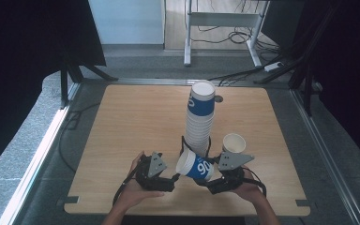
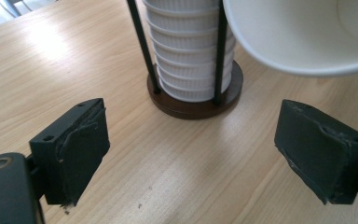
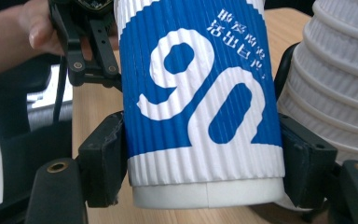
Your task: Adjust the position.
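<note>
My right gripper (image 1: pixel 205 178) is shut on a blue and white ribbed paper cup (image 1: pixel 196 165), which lies tilted with its mouth toward the left. In the right gripper view the jaws of my right gripper (image 3: pixel 205 158) press both sides of that cup (image 3: pixel 200 107) near its base. My left gripper (image 1: pixel 171 180) stands open just left of the cup's mouth, and in the left gripper view my left gripper (image 2: pixel 191 149) has only bare table between its jaws. The cup's white rim (image 2: pixel 303 37) hangs at the upper right. A tall stack of cups (image 1: pixel 199 119) stands in a wire holder behind both grippers.
A single white cup (image 1: pixel 233 143) stands upright right of the stack. The holder's dark round base (image 2: pixel 196 105) rests on the wooden table (image 1: pixel 131 122). The stack (image 3: pixel 340 79) is close beside the held cup. Dark stands and cables lie beyond the table's far edge.
</note>
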